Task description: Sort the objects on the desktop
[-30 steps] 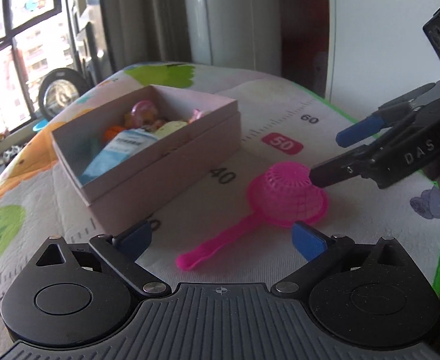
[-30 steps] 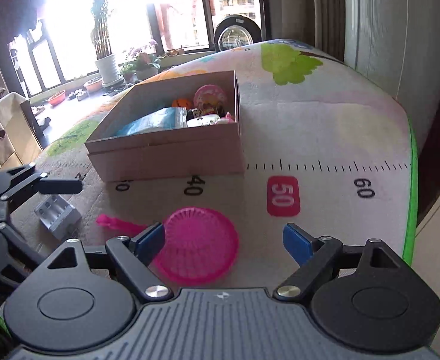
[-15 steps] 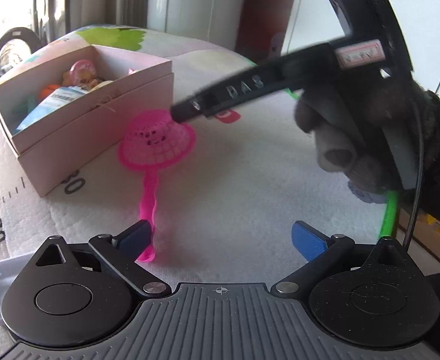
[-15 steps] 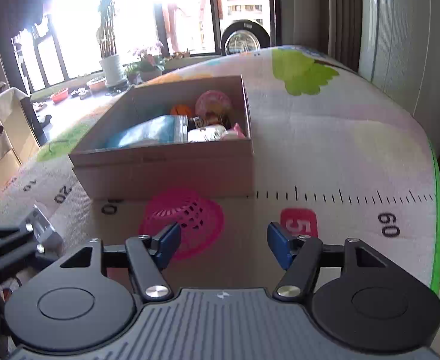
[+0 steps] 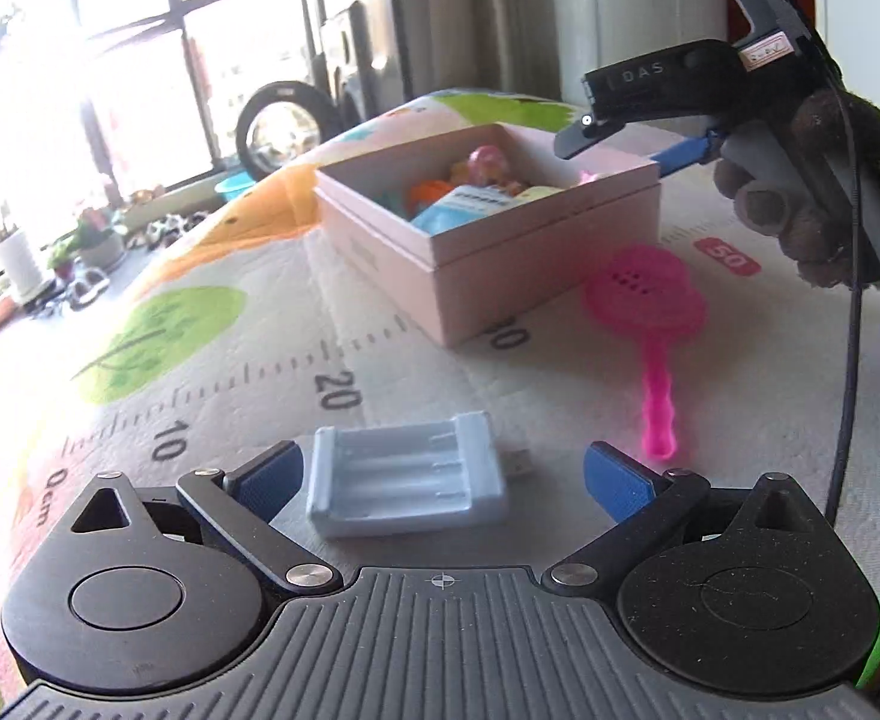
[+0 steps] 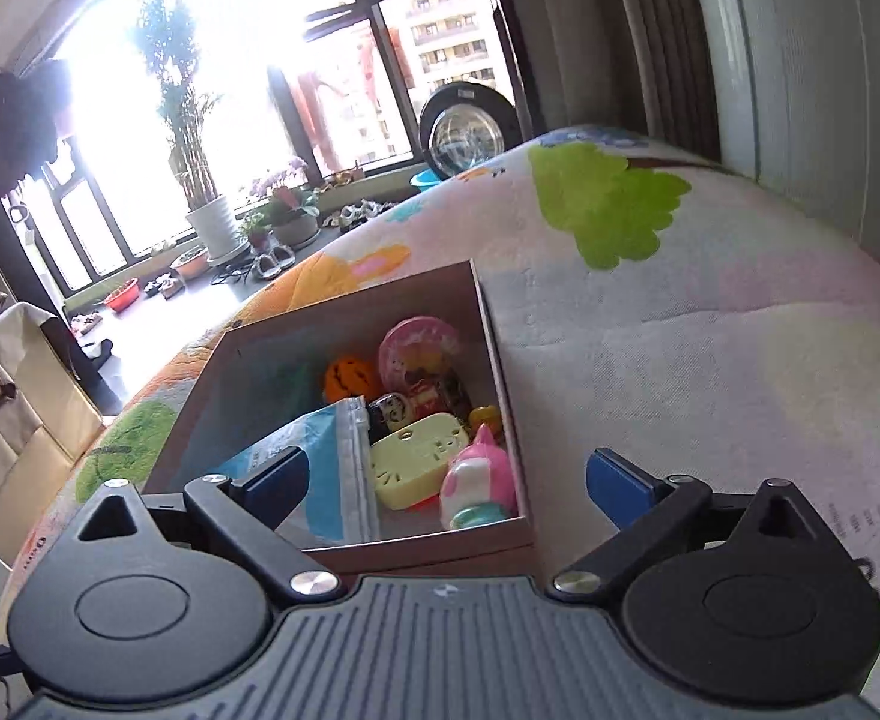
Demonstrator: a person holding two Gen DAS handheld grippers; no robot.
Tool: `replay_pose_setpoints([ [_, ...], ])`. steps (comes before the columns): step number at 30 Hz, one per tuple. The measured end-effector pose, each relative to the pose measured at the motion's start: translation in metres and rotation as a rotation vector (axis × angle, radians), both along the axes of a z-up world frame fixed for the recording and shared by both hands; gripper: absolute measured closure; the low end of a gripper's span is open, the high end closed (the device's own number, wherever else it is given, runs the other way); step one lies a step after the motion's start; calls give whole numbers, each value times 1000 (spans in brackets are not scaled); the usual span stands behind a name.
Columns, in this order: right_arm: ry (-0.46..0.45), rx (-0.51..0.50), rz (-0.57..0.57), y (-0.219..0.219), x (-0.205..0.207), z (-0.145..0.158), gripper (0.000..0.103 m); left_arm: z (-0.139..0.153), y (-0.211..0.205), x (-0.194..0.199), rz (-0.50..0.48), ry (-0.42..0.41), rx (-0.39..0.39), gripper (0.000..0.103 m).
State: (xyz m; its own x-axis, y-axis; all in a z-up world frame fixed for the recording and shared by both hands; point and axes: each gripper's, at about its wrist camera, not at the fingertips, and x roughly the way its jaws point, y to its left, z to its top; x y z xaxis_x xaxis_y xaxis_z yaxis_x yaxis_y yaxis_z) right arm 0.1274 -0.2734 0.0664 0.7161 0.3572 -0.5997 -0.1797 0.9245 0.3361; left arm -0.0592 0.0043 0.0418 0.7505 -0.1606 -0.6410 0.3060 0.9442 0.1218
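L gripper [image 5: 440, 474]: jaws wide apart, nothing clamped — grey battery charger [image 5: 407, 480] lies on mat between them.
R gripper [image 6: 447, 480]: jaws just opened wider, empty, over pink box [image 6: 503, 372].
Pink strainer [image 5: 647, 306]: on mat [image 5: 200, 372] just beside box, rim down, handle twd L gripper.
Box: full of sm toys & a blue packet [image 6: 314, 450].

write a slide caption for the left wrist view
Open left gripper frames a grey battery charger; pink strainer lies beside the pink box.
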Motion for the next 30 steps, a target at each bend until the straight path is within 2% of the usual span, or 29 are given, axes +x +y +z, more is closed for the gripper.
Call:
replay_pose_setpoints([
  [2,-13,-5,23,10,-4,1,2,-2,11,1,25,6,-2,0],
  [6,-90,-56,197,29,-28,10,2,-6,22,2,61,20,-11,0],
  [10,-152,-326,103,54,-65,10,2,-7,24,1,66,26,-37,0],
  [12,-129,-383,90,62,-78,-2,2,-9,21,2,58,31,-44,0],
  [15,-70,-393,90,69,-86,-25,5,-12,15,8,50,38,-46,0],
  [16,-64,-409,88,71,-87,-31,12,-13,13,9,50,38,-41,0],
  [17,-51,-420,92,73,-86,-37,24,-13,11,10,53,38,-34,0],
  [18,-36,-408,102,72,-86,-40,29,-13,10,11,53,39,-30,0],
  [19,-42,-377,113,70,-89,-40,32,-14,9,12,53,39,-26,0],
  [22,-52,-366,191,69,-101,-38,36,-14,10,13,57,38,-22,0],
  [25,-52,-346,252,64,-119,-38,36,-15,12,15,73,45,-21,0],
  [27,-58,-328,254,57,-131,-39,36,-16,13,16,80,58,-32,0],
  [30,-60,-320,206,48,-143,-45,26,-17,11,18,86,58,-37,0],
])
